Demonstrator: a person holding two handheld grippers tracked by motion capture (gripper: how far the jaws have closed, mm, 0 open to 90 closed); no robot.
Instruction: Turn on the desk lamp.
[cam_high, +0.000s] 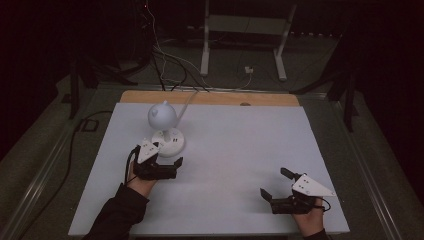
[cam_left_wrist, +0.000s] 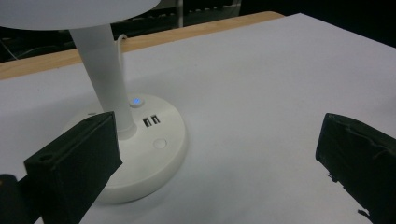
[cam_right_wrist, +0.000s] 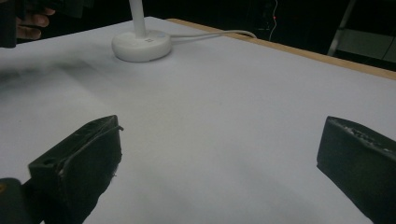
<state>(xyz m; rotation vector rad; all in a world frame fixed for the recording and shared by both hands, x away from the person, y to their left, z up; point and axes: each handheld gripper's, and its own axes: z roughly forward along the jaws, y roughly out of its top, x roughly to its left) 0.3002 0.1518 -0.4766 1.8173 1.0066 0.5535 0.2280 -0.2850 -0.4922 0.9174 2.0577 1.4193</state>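
Lamp (cam_high: 165, 125), small and white with a round head, a slim stem and a disc base, stands on the far left part of the table (cam_high: 240, 150), whose top is a pale, matte white sheet with a strip of bare wood (cam_high: 210, 98) showing along its far edge. In the left gripper view the base (cam_left_wrist: 154, 144) carries a small blue-lit button (cam_left_wrist: 136, 101), two USB sockets (cam_left_wrist: 151, 121) and a second round button (cam_left_wrist: 160, 143), and a white cord (cam_right_wrist: 210, 35) runs from the base toward the far edge. The left gripper (cam_high: 166, 154) sits just near of the base, its fingers (cam_left_wrist: 74, 163) spread wide, one of them close beside or against the base rim; I cannot tell whether it touches. The right gripper (cam_high: 274, 182) rests well apart at the near right of the table, its fingers (cam_right_wrist: 79, 163) likewise spread wide with nothing between them. The white sheet around both is bare and evenly lit, with soft shadows under the tools. Beyond the table the room is dark: a grey floor (cam_high: 310, 70), loose cables (cam_high: 165, 60) trailing across it, and the white legs of a stand (cam_high: 242, 35) farther back.
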